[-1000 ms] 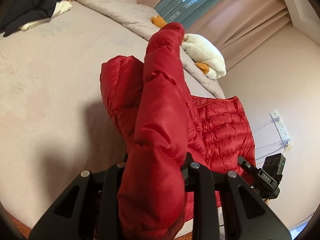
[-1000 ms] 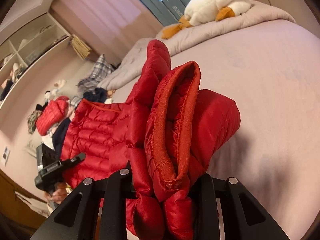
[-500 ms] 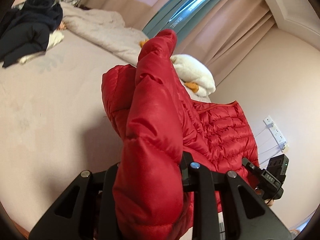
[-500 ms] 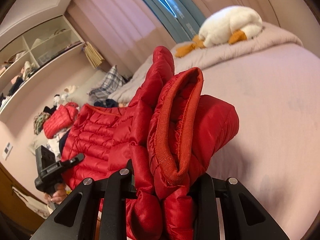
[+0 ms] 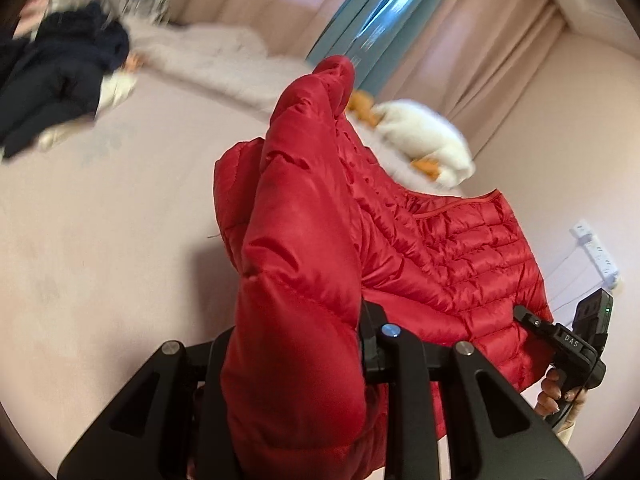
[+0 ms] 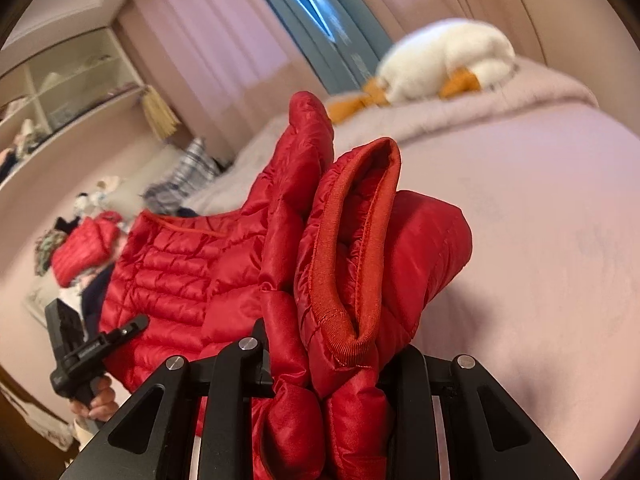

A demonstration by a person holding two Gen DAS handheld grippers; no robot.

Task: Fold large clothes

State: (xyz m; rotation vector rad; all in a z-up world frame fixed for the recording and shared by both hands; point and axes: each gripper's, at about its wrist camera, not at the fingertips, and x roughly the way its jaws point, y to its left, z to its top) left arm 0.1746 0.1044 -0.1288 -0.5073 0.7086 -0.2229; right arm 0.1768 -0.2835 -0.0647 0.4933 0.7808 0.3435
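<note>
Because you have a bunched fold of the red puffer jacket (image 5: pixel 304 264) pinched in each tool, the quilted body hangs stretched between your two hands, lifted above the bed (image 5: pixel 100 248) instead of lying on it. The left gripper (image 5: pixel 296 364) has its jaws clamped on a thick roll of smooth red fabric that fills the lower middle of the left wrist view. The right gripper (image 6: pixel 332 364) has its jaws closed on a gathered wad that includes a ribbed cuff or hem, standing up in the centre of its frame. Holding two points well apart looks meant to keep the garment spread so it can be laid flat and folded over; that is a judgement, and which parts of the jacket you hold I cannot say for certain.

At the right edge of the left view your other hand (image 5: pixel 560 392) shows on its handle.

The bed is covered in a plain pale pink sheet, bare below the jacket. A white plush duck (image 6: pixel 448 60) lies on a rumpled grey blanket (image 6: pixel 460 108) in the upper right of the right view, beneath drawn curtains (image 5: pixel 480 40). Dark clothes (image 5: pixel 56 84) sit at the upper left of the left view, and open shelves (image 6: pixel 60 80) fill the upper left of the right view.
</note>
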